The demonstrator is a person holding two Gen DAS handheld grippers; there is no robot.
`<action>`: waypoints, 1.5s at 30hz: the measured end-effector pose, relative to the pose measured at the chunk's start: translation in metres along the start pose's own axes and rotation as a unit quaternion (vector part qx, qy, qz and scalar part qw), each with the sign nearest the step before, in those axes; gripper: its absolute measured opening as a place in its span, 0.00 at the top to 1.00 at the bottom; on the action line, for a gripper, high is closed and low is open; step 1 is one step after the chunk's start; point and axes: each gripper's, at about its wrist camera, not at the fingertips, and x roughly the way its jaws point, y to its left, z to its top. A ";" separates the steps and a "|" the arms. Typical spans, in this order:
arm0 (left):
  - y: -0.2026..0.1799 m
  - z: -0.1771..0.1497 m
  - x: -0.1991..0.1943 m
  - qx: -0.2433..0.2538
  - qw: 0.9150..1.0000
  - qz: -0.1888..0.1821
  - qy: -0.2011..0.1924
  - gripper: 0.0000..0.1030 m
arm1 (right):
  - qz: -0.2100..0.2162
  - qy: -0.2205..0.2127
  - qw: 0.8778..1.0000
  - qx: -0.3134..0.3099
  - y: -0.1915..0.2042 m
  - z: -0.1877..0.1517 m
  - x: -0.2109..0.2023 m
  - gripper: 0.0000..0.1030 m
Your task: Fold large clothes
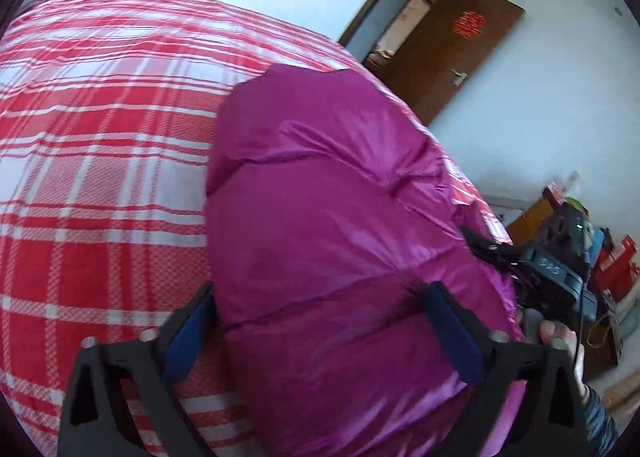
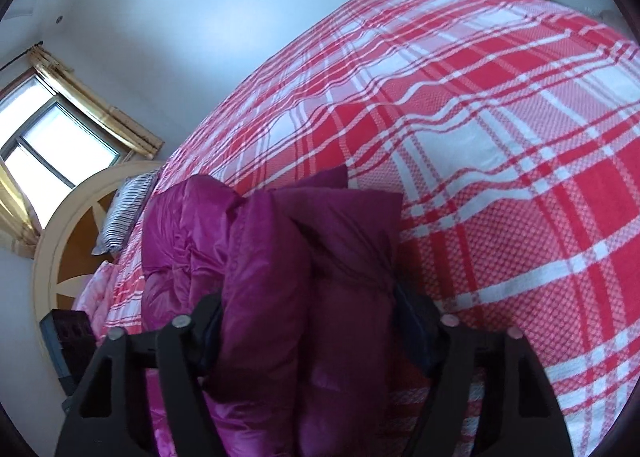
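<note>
Fisheye warps both views; lower edge of the magenta puffer jacket (image 1: 320, 241) is cut off by the frame, and it covers part of each tool's blue pads, so actual pad contact is hard to confirm. Jacket lies on the bed, on a red-and-white plaid bedspread (image 1: 100, 161) that fills most of both views. White walls (image 1: 540, 117); brown wooden door (image 1: 440, 53) ajar with a red paper cutout (image 1: 469, 24) on it; clutter of boxes and bags (image 1: 612, 269) on the floor at right, too blurred to identify. Right wrist view: window (image 2: 52, 145) with gold curtains (image 2: 112, 121), rounded cream headboard (image 2: 72, 225), striped pillow (image 2: 124, 213) beside it. Left tool (image 1: 320, 321) spread wide, fingers straddling the quilted bulk of the jacket, left finger over the bedspread; a real grip cannot be told. Right tool (image 2: 308, 321) also spread, with a thick folded bunch of jacket (image 2: 304, 257) filling the gap between its fingers; clamped or just surrounding, cannot tell. The right tool (image 1: 532, 269) also shows at the right edge of the left wrist view, against the jacket's edge, with the person's hand (image 1: 560, 341) behind it.
</note>
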 end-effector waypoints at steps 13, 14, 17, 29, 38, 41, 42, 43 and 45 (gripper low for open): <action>-0.045 -0.016 -0.111 0.070 0.993 0.030 -0.088 0.71 | 0.065 -0.025 0.996 -0.053 0.080 -0.024 -0.049 0.82; -0.043 -0.019 -0.132 0.066 0.992 0.036 -0.100 0.71 | 0.072 -0.023 0.995 -0.058 0.090 -0.026 -0.049 0.82; -0.030 -0.027 -0.172 0.048 0.991 0.061 -0.109 0.72 | 0.110 -0.006 0.991 -0.069 0.127 -0.035 -0.043 0.82; 0.059 -0.058 -0.298 -0.010 0.968 0.190 -0.162 0.72 | 0.212 0.100 0.963 -0.131 0.269 -0.087 0.053 0.83; 0.125 -0.080 -0.316 -0.049 0.953 0.253 -0.161 0.72 | 0.189 0.156 0.954 -0.171 0.329 -0.123 0.131 0.83; 0.144 -0.086 -0.307 -0.068 0.951 0.261 -0.149 0.71 | 0.173 0.165 0.955 -0.177 0.335 -0.133 0.149 0.83; 0.145 -0.089 -0.306 -0.073 0.951 0.262 -0.147 0.67 | 0.168 0.166 0.955 -0.180 0.335 -0.136 0.153 0.83; 0.150 -0.094 -0.305 -0.081 0.950 0.267 -0.143 0.58 | 0.161 0.169 0.955 -0.183 0.335 -0.140 0.160 0.83; 0.159 -0.101 -0.301 -0.096 0.946 0.274 -0.140 0.49 | 0.149 0.172 0.956 -0.184 0.330 -0.147 0.163 0.83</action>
